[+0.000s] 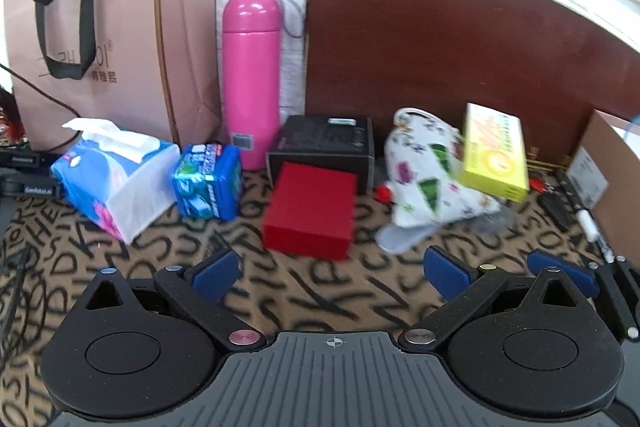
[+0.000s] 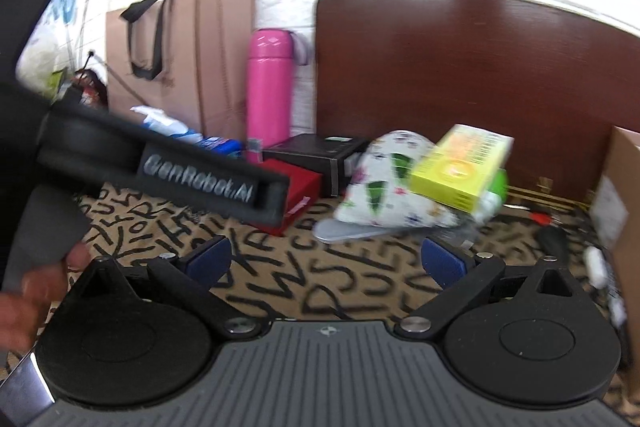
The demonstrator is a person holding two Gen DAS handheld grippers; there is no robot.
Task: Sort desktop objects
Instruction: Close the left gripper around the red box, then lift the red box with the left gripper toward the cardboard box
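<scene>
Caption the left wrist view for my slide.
Open left gripper faces red box, pink flask and tissues.

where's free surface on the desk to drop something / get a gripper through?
Bare patterned cloth in front, between the open left gripper and the red box; also ahead of the open right gripper. The back row is crowded: tissue pack, pink bottle, black box, printed pouch, yellow box.

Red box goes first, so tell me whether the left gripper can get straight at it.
Probably yes. The left gripper is open and empty, and only bare patterned cloth lies between it and the red box.
</scene>
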